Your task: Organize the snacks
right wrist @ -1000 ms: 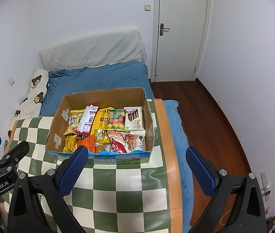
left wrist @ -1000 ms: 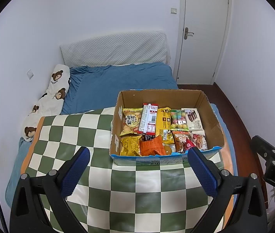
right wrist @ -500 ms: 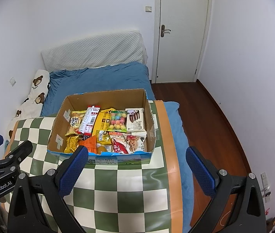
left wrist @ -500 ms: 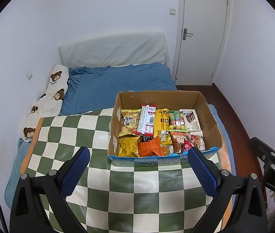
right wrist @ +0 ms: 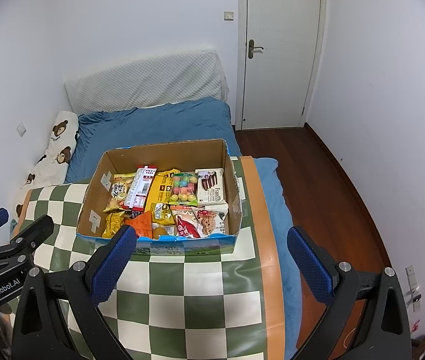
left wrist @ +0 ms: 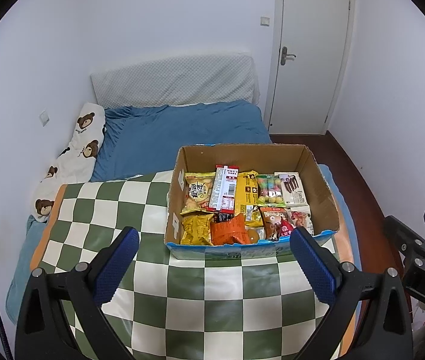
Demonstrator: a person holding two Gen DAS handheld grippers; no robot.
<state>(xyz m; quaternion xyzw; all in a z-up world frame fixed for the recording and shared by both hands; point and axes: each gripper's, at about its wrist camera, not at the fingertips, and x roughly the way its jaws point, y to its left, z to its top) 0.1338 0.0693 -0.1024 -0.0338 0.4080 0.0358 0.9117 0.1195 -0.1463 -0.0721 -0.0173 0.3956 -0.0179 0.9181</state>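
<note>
Left wrist view: the left gripper [left wrist: 212,265] hangs wide open and empty above the checkered bench [left wrist: 206,297], short of the box [left wrist: 320,180], which sits at the bench's far right and is packed with snacks [left wrist: 242,207]. The packets overlap, so a pinch could likely drag a neighbour out. Open cloth lies to the box's left. Right wrist view: the right gripper [right wrist: 212,264] is also spread wide, holding nothing, near the box's front wall. The box stands close to the bench's right edge [right wrist: 261,210]; a nudge rightward might tip it toward the floor [right wrist: 332,186].
</note>
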